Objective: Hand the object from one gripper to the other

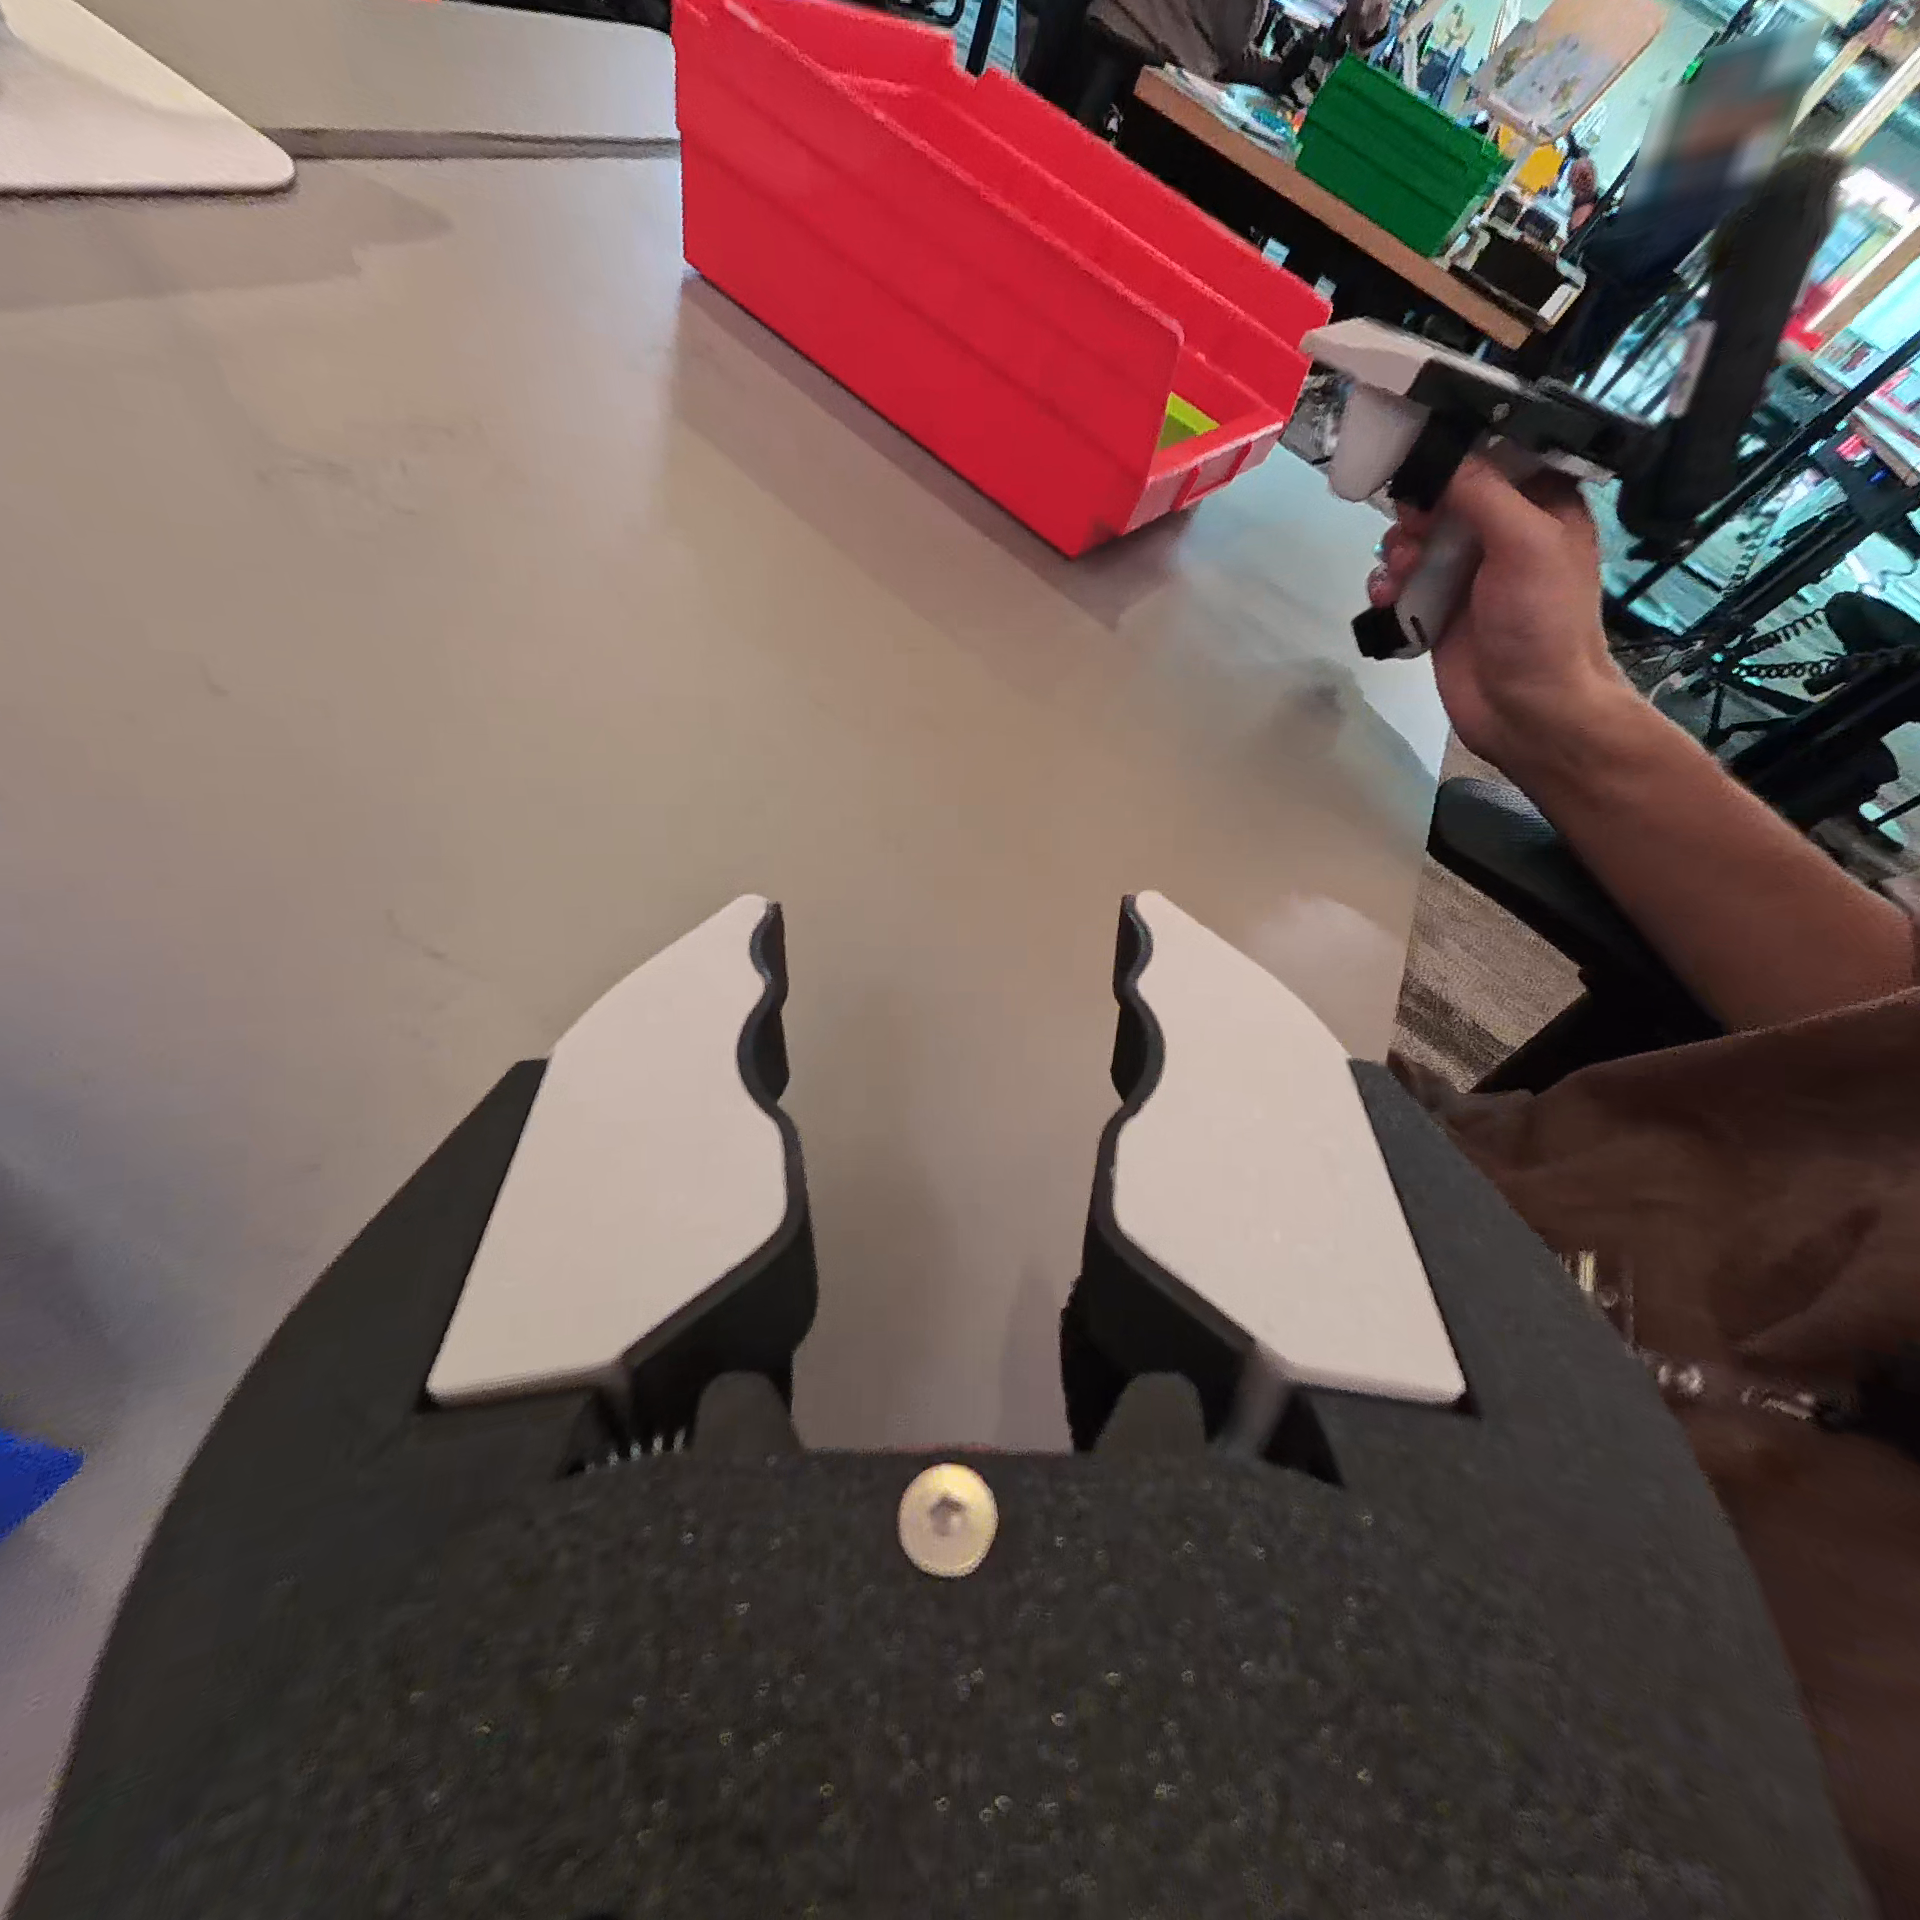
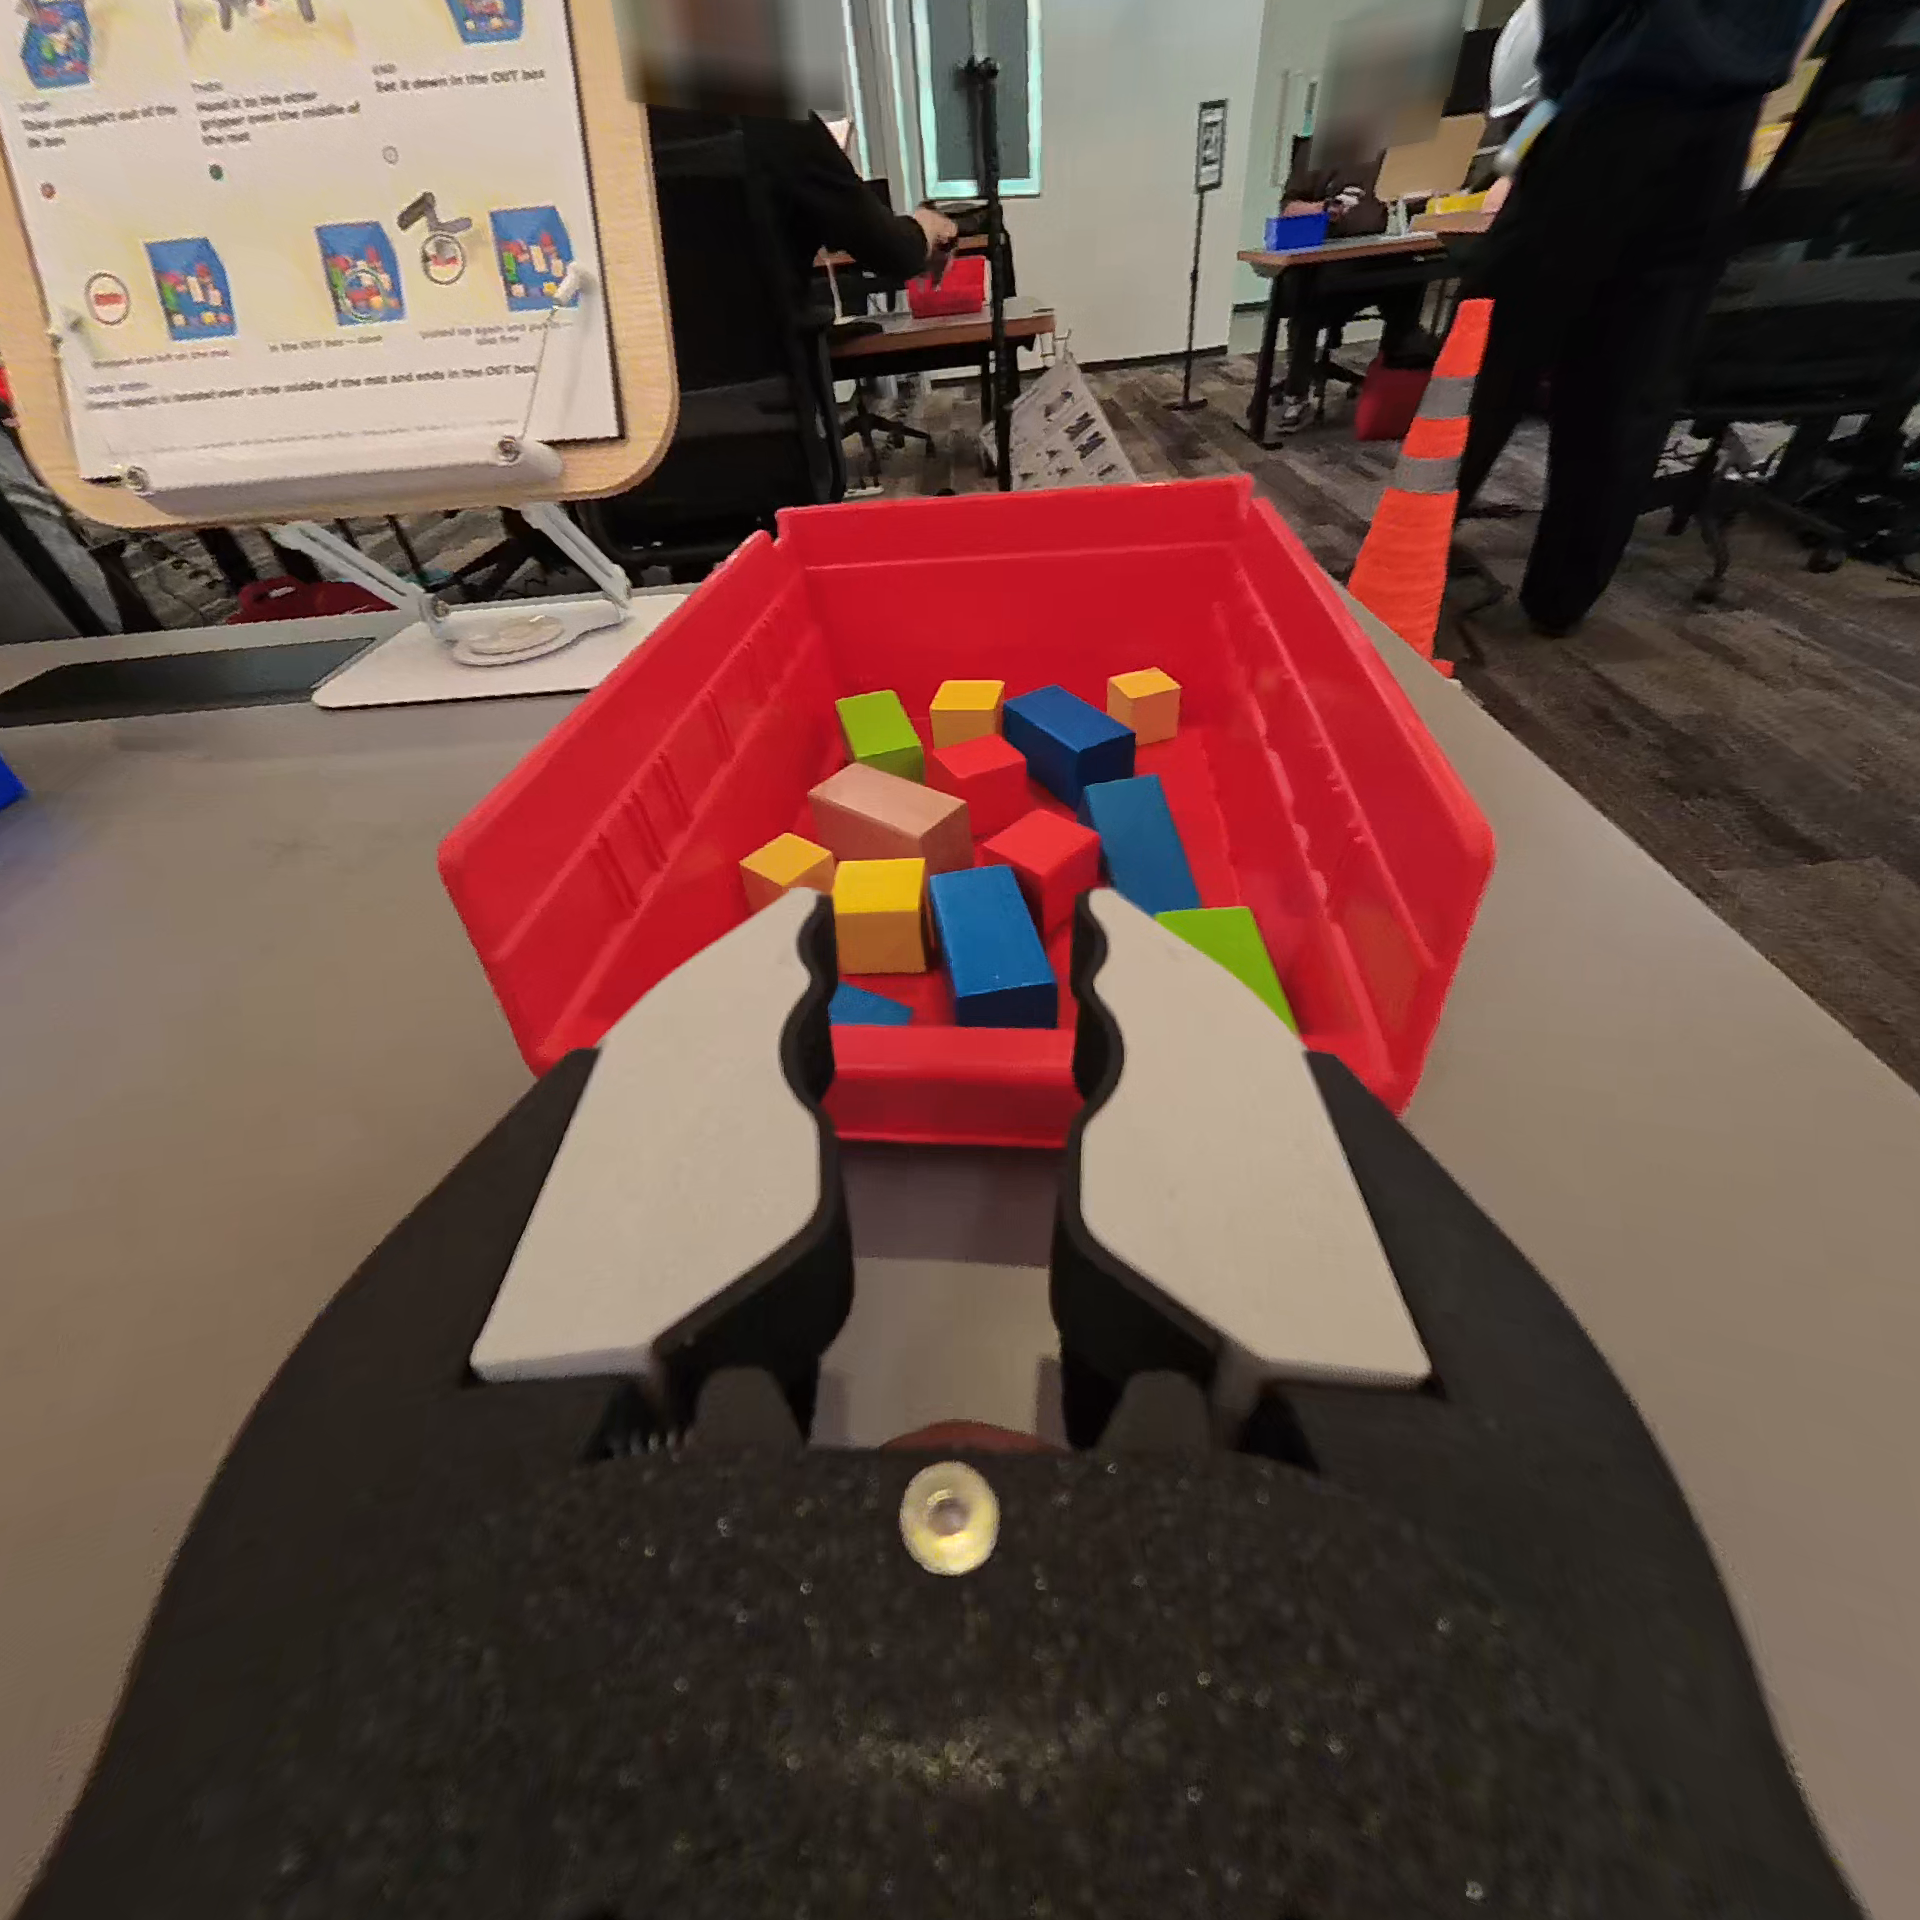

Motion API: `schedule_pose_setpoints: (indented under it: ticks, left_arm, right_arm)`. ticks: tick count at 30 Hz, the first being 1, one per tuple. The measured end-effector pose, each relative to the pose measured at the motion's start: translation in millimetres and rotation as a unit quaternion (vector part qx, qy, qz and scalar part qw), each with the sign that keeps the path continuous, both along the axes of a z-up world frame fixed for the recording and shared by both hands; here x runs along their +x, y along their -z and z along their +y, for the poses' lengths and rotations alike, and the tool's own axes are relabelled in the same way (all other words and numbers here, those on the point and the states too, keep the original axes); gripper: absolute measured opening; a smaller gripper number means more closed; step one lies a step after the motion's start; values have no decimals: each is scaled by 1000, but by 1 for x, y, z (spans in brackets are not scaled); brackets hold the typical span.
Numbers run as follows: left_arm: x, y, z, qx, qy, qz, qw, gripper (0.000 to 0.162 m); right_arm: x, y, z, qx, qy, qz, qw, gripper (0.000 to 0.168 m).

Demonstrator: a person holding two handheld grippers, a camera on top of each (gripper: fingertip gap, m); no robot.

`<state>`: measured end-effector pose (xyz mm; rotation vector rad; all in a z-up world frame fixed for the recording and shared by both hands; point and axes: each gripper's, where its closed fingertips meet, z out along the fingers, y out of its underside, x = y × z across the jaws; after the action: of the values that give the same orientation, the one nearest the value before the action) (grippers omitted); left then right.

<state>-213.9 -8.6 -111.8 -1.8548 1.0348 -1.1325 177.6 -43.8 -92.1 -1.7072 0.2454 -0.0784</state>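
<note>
Blocks (image 2: 992, 945) are lying jumbled in the red bin (image 2: 623, 883) in front of me: blue, red, yellow, orange, green and one pale pinkish piece, all loose on the bin's floor, none lifted out. My right gripper (image 2: 948, 940) is hovering just over the bin's low front lip, its jaws standing apart with nothing between them, a blue block showing through the gap. My left gripper (image 1: 948, 940) is hanging over the bare grey table (image 1: 416, 675), its jaws parted and holding nothing, well apart from the bin. The left wrist view is showing the bin from its side, so only a sliver of green block is peeking out at its open end, and it is catching my right hand (image 1: 1496, 613) gripping the other tool's handle. Only the right wrist view is showing an instruction board (image 2: 312, 239) on a white stand and an orange cone (image 2: 1423, 488) on the floor.
</note>
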Motion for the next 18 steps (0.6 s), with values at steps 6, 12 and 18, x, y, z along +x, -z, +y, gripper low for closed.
schedule_pose_setpoints:
  ticks: [6, 12, 18]
  left_arm:
    - [-61, -81, 62, 51, -146, -44, 987, 37]
    - [-162, -43, 207, -97, -383, 118, 911, 60]
    - [-191, 21, 304, -185, -490, 199, 828, 52]
  right_arm:
    - [-13, 9, 14, -28, -27, -24, 999, 43]
    - [-24, 14, 19, -40, -55, -19, 998, 43]
    - [-24, 18, 15, -38, -63, 13, 997, 43]
